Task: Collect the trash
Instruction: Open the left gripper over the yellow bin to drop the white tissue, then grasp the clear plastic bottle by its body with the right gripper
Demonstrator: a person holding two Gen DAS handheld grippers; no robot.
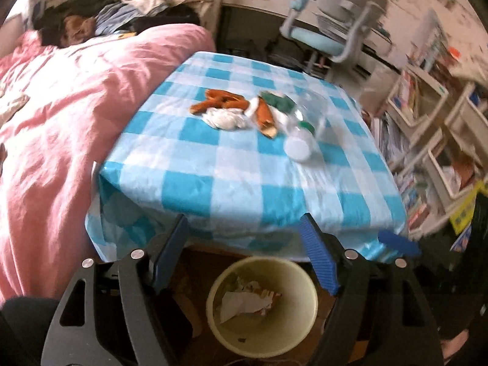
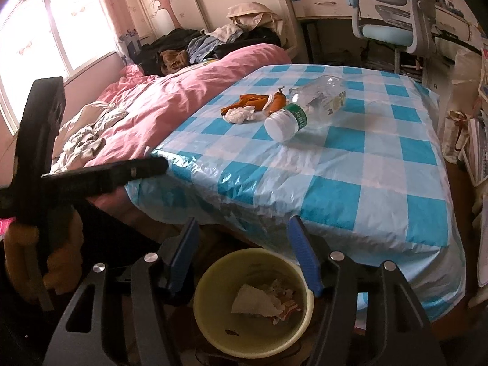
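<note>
I am standing at one table (image 2: 350, 189) that is wearing a blue checked cloth, and one yellow bin (image 2: 253, 302) is sitting on the floor just below its near edge. I am holding my left gripper (image 1: 244, 253) and my right gripper (image 2: 244, 253) above this bin, both released, with nothing between the jaws. Some crumpled paper is already lying in the bin. For the next pick, I think I should be reaching for the one clear plastic bottle (image 2: 308, 106), which is lying on its side near the table middle, and closing across its body, not its cap. Beside it I am counting one white tissue ball (image 2: 239, 115) and several orange peel pieces (image 2: 253, 101); their exact number I cannot tell.
</note>
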